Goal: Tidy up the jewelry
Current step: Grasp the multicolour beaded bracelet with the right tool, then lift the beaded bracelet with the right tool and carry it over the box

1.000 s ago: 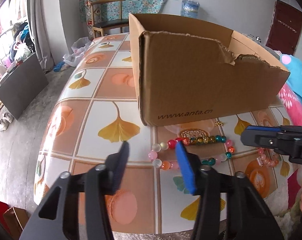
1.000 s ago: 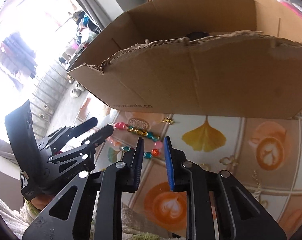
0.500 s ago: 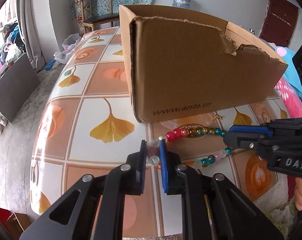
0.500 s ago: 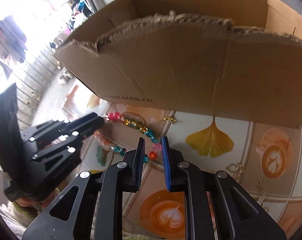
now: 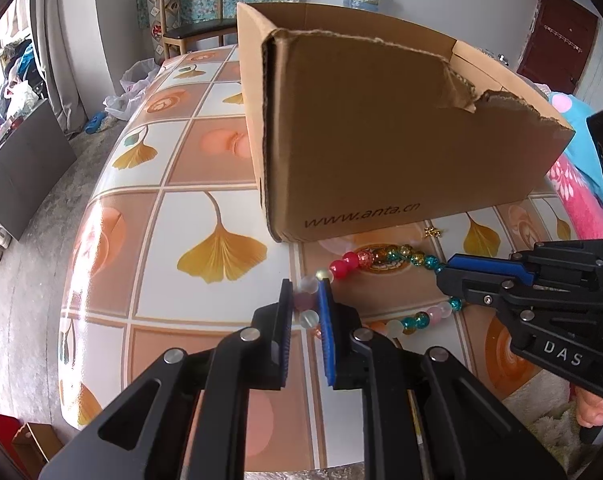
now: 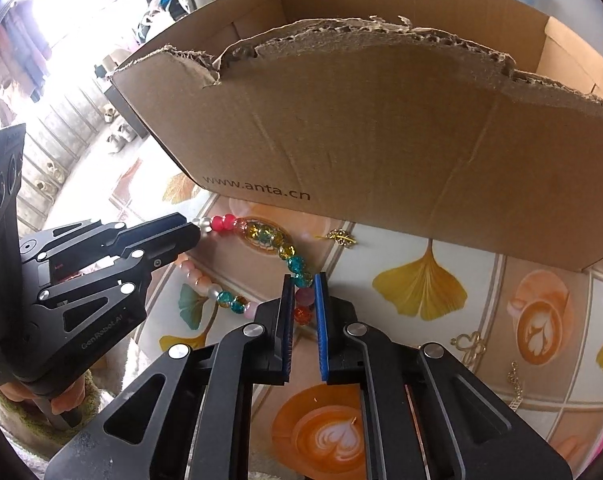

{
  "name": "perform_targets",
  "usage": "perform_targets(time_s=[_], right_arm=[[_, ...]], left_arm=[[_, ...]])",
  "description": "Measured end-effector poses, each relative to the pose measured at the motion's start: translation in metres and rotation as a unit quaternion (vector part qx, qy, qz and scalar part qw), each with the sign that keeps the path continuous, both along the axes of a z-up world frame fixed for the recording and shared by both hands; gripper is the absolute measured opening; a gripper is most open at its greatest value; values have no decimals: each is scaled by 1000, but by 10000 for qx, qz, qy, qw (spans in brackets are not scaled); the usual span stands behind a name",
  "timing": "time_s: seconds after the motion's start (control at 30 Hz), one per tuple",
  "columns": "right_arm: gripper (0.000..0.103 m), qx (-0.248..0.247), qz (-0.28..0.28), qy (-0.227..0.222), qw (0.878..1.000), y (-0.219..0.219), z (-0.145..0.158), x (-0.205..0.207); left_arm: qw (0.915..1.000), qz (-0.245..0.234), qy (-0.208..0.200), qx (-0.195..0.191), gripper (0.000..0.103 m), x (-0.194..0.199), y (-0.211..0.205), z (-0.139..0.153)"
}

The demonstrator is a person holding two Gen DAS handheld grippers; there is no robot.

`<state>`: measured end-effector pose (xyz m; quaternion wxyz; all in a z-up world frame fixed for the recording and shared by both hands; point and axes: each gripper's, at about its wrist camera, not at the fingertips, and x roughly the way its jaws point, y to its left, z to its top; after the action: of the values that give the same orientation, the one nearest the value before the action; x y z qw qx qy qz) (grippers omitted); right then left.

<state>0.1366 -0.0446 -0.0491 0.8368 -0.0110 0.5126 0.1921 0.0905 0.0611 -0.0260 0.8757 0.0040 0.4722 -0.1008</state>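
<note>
Now both pairs of tongs have closed in on the bead bracelet (image 5: 385, 258) lying on the tabletop (image 5: 149, 216). The left tongs (image 5: 304, 300) pinch its pale beads at one end; the right tongs (image 6: 304, 300), jaws just closing, nip the pink and orange beads at the other. That looks like a two-ended grip ready for lifting into the cardboard box (image 6: 381, 128) just beyond them. The box reads "www.anta.cn"; the tongs' bodies read "DAS" and "GenRobot.AI".

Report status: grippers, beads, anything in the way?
Left gripper shut on bead string; right gripper just closed on its other end. String still on table. Cardboard box directly behind.
</note>
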Motion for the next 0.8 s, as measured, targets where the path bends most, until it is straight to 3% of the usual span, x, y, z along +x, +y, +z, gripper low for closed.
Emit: perform_targets(time_s=[0.23,0.7,0.8], right_arm=[[8,63,-26,16,10000,-8,1,0],[8,53,-17,-91,9999,-18,5,-1],[8,41,-5,-133,9999,-18,5,-1]], left_arm=[[9997,-33,112,-231,20,2,4,0],[9999,-54,-53,145,20,1,-7,0],[9995,-54,-145,269,13,-1,-9,-1]])
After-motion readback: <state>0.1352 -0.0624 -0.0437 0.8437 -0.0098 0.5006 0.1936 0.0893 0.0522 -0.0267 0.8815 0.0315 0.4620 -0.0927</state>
